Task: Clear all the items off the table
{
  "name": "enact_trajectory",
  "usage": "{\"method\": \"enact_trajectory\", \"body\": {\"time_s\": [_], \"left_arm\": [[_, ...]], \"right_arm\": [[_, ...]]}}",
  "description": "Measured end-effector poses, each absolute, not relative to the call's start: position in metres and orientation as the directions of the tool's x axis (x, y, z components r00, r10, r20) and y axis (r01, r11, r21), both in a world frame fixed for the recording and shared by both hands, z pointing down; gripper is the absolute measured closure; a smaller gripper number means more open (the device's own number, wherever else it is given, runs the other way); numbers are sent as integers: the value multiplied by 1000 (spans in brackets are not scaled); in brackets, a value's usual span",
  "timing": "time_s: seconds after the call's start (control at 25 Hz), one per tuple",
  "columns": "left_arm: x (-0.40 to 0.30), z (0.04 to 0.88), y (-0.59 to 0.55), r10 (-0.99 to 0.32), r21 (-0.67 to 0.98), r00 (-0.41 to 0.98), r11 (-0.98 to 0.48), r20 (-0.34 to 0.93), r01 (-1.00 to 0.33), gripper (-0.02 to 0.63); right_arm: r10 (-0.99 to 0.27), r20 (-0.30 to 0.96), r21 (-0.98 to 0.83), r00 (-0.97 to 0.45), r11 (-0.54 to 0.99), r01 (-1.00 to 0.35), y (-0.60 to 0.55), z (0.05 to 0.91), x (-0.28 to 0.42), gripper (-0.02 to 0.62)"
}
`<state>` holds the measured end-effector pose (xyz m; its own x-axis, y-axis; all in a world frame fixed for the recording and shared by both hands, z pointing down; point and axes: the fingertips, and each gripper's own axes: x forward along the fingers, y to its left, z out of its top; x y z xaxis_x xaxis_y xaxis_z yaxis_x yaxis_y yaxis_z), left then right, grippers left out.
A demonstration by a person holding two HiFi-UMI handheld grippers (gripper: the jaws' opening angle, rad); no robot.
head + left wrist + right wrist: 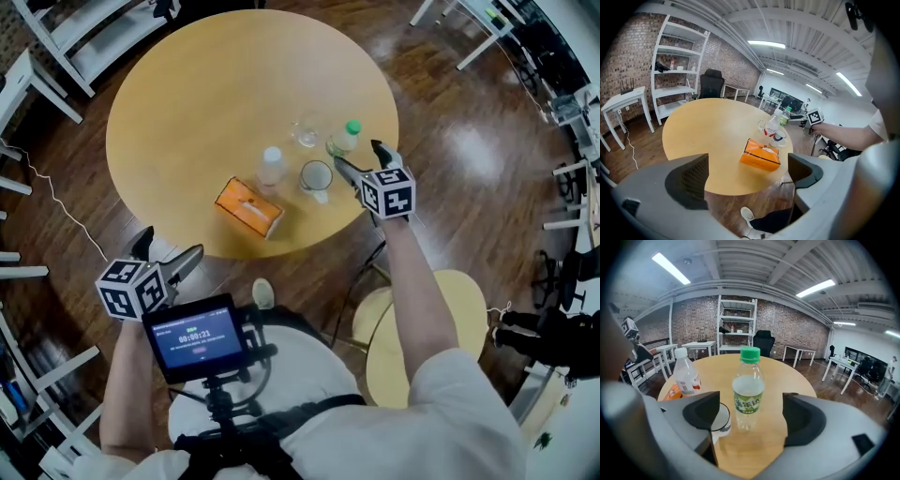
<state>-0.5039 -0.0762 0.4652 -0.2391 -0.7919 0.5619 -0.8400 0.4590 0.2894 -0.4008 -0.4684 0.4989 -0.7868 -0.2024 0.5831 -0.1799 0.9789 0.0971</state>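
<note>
Right gripper [751, 417] stands slack, jaws apart, nothing clamped. Just ahead of them is the clear bottle [748, 394], with a green cap and green label, upright near the round table's [792, 376] edge, a white mug [723, 420] beside it. Left gripper [747, 173] gapes empty too.

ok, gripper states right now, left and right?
Left gripper: open, empty.
Right gripper: open; green-cap bottle lined up between its jaws, not gripped.

light: bright, ceiling strips [765, 44] | glare: floor [473, 150] | edges: fisheye-warped, dark corners
</note>
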Motion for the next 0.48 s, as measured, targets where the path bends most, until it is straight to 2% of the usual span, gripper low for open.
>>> {"method": "enact_trajectory", "body": {"time_s": [0.24, 0.48], "left_arm": [[-473, 450, -73, -841, 292, -172, 359, 513, -887, 78], [-411, 434, -53, -893, 295, -63, 213, 445, -931, 77]], "right_arm": [[-284, 522, 83, -804, 955, -284, -422, 461, -322, 166], [-432, 461, 132, -775, 897, -421, -330, 421, -192, 166]]}}
